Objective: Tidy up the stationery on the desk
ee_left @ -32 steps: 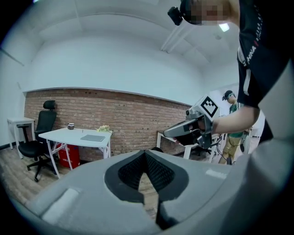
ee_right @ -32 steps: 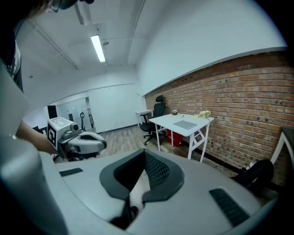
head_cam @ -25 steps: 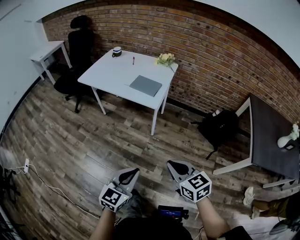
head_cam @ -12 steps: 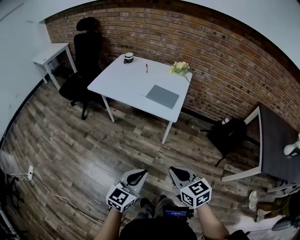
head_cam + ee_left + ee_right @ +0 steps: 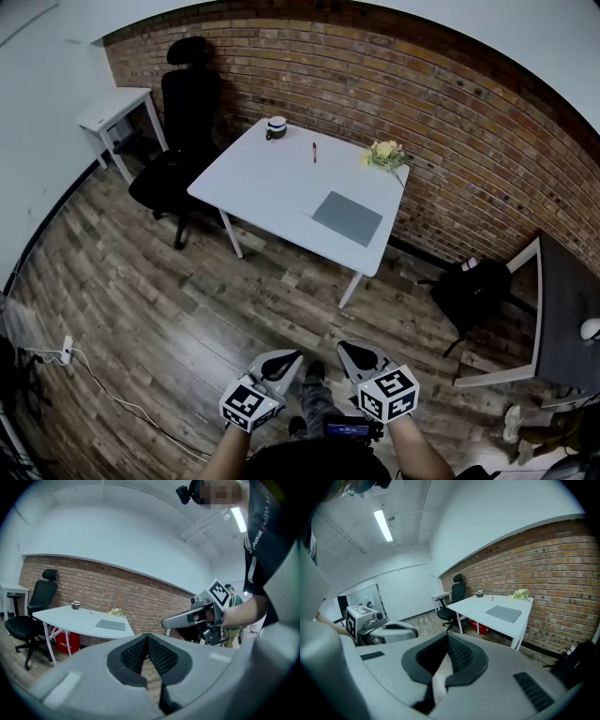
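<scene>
A white desk stands against the brick wall across the room. On it lie a grey notebook, a red pen and a mug, with a small bunch of flowers at its far corner. My left gripper and right gripper are held low over the wooden floor, well short of the desk, both shut and empty. The left gripper view shows the desk at left and the right gripper beside it. The right gripper view shows the notebook on the desk.
A black office chair stands at the desk's left end, with a small white side table behind it. A black backpack lies on the floor beside a dark table at right. A white cable trails across the floor at left.
Both grippers and the head have moved toward the desk, which now sits lower and larger in the head view. Jaws stay shut throughout.
</scene>
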`<state>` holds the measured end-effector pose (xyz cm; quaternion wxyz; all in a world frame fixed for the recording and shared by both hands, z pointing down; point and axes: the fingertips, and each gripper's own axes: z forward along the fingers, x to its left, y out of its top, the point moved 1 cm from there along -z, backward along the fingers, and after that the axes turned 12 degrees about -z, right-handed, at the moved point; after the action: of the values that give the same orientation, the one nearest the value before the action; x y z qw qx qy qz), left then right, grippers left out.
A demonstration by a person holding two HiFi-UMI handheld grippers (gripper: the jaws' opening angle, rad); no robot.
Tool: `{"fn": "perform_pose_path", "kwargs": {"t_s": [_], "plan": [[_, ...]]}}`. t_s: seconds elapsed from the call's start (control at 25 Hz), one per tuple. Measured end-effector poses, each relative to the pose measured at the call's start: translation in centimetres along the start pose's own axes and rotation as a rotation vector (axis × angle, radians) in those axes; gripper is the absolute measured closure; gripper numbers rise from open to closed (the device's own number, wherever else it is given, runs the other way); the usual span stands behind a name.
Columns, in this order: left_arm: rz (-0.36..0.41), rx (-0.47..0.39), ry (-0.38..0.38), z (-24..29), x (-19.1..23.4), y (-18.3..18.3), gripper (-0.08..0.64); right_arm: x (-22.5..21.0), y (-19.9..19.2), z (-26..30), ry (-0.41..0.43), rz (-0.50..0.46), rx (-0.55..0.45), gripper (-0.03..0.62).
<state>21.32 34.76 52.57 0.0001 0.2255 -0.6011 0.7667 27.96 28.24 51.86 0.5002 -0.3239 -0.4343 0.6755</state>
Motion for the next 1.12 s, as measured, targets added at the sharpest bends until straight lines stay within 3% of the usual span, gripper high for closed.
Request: {"fn": "perform_pose_path", "kwargs": {"t_s": [0.4,0.64,1.12], "plan": [[0.012,0.002,-0.013,9.5,9.4,7.9,0.558,-11.5,6.4,7.8,-0.062,-0.002,-0.043,0.583],[0.024,0.000,-0.050,15.4,12.0,11.5,0.558,-18.0,9.2,10.4,-0.089,-0.005,-0.065,0.583],[0.004,-0.006,-0.088,22.9,19.5,15.5,0.558,-25.3,11.0,16.3,-0.135,0.029,-0.048,0.583]]}}
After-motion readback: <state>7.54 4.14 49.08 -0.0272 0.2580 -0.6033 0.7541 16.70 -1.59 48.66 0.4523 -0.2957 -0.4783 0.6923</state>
